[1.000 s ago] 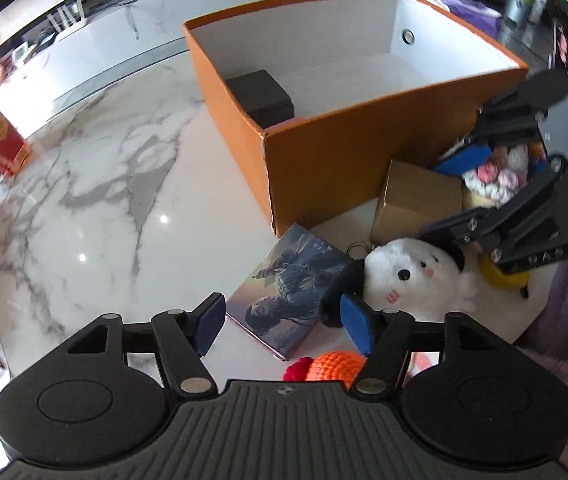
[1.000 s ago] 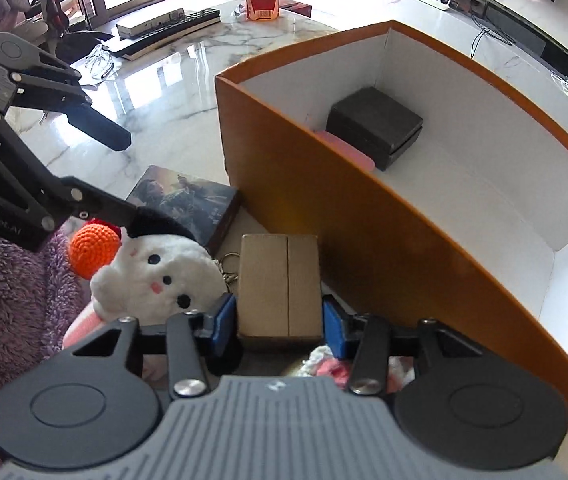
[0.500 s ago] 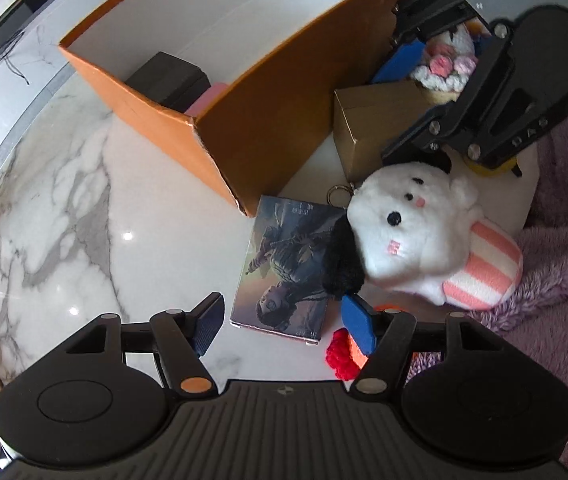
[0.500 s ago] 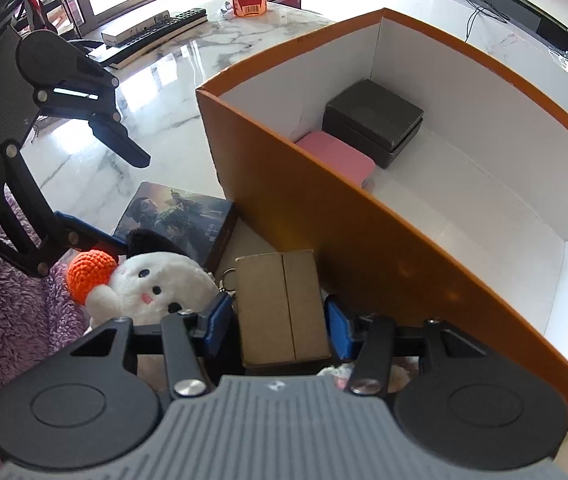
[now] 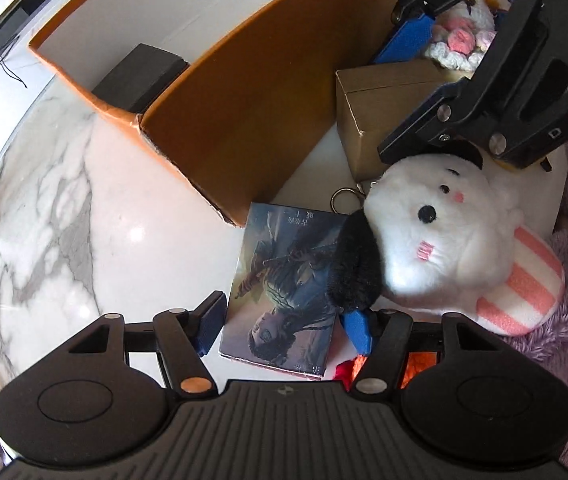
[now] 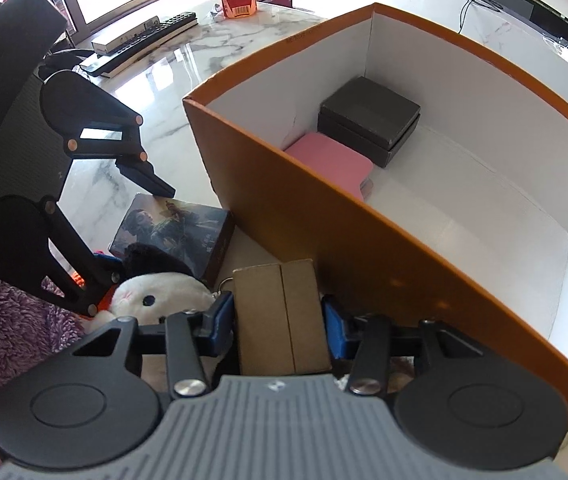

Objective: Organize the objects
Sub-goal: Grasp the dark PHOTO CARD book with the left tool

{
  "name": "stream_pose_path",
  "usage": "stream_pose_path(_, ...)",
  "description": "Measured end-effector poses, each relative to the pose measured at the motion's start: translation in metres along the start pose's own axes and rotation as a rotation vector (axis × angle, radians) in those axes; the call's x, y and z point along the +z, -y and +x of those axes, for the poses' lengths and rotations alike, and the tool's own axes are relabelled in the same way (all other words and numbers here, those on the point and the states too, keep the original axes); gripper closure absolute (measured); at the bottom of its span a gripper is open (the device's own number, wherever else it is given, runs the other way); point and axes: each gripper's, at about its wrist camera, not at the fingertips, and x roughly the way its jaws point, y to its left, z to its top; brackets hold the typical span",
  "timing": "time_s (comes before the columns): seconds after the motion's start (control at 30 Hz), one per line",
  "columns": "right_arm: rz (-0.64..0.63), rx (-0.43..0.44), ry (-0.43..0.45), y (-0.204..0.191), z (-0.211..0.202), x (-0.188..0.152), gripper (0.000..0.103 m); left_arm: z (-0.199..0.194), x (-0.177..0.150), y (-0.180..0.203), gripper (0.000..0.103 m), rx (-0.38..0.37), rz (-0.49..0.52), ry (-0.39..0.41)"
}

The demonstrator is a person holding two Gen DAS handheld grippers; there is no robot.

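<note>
On a marble table [image 5: 64,208], the left gripper [image 5: 284,326] hangs over an illustrated book [image 5: 284,284], its jaws spread wide either side of the cover, having just narrowed a little, pads not yet pressing. The book lies flat at the near corner of an orange box [image 6: 323,216], partly under a white plush toy [image 5: 443,240]. The right gripper [image 6: 280,320] brackets a small cardboard box [image 6: 280,312] beside the orange wall, its jaws having just closed slightly; whether the pads press cannot be told.
</note>
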Motion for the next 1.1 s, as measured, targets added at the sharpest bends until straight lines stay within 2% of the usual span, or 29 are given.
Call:
stream_pose_path(0.27, 0.023, -0.028, 0.018, 0.002, -0.012, -0.005, 0.054, -0.019, -0.015, 0.007, 0.033, 0.052, -0.116, 0.055)
stream_pose_path(0.43, 0.028, -0.047, 0.06, 0.002, -0.032, -0.007, 0.054, -0.052, -0.022, 0.003, 0.035, 0.085, -0.254, 0.124)
stream_pose_path(0.47, 0.031, -0.047, 0.07, 0.002, -0.036, -0.006, 0.054, -0.06, -0.023, 0.003, 0.065, 0.077, -0.28, 0.148)
stream_pose_path(0.5, 0.032, -0.048, 0.078, 0.001, -0.04, -0.007, 0.054, -0.068, -0.025, 0.002, 0.102, 0.056, -0.315, 0.176)
stream_pose_path(0.53, 0.032, -0.049, 0.085, 0.001, -0.043, -0.006, 0.055, -0.076, -0.025, -0.001, 0.098, 0.059, -0.362, 0.183)
stream_pose_path(0.6, 0.027, -0.051, 0.099, 0.0, -0.051, -0.007, 0.055, -0.086, -0.024, -0.007, 0.1, 0.084, -0.419, 0.201)
stream_pose_path(0.73, 0.026, -0.054, 0.11, -0.001, -0.056, -0.007, 0.055, -0.085, -0.022, -0.011, 0.1, 0.081, -0.446, 0.173)
stream_pose_path(0.77, 0.03, -0.054, 0.11, 0.0, -0.056, -0.007, 0.055, -0.082, -0.023, -0.015, 0.096, 0.067, -0.453, 0.153)
stream_pose_path(0.8, 0.032, -0.053, 0.11, 0.0, -0.057, -0.008, 0.055, -0.079, -0.024, -0.016, 0.088, 0.057, -0.456, 0.14)
stream_pose_path(0.83, 0.033, -0.052, 0.112, 0.0, -0.057, -0.009, 0.055, -0.081, -0.021, -0.014, 0.085, 0.062, -0.457, 0.137)
stream_pose_path(0.87, 0.033, -0.051, 0.116, 0.0, -0.058, -0.01, 0.055, -0.078, -0.019, -0.013, 0.071, 0.079, -0.452, 0.127)
stream_pose_path(0.9, 0.035, -0.049, 0.12, 0.0, -0.059, -0.01, 0.055, -0.076, -0.02, -0.013, 0.053, 0.089, -0.442, 0.111)
stream_pose_path(0.97, 0.049, -0.044, 0.124, 0.002, -0.059, -0.011, 0.055, -0.068, -0.024, -0.015, 0.038, 0.069, -0.428, 0.082)
stream_pose_path(1.03, 0.057, -0.037, 0.123, 0.003, -0.057, -0.011, 0.055, -0.056, -0.029, -0.021, 0.037, 0.055, -0.456, 0.029)
stream_pose_path(1.1, 0.057, -0.032, 0.119, 0.004, -0.055, -0.011, 0.055, -0.043, -0.035, -0.025, 0.027, 0.071, -0.471, -0.022)
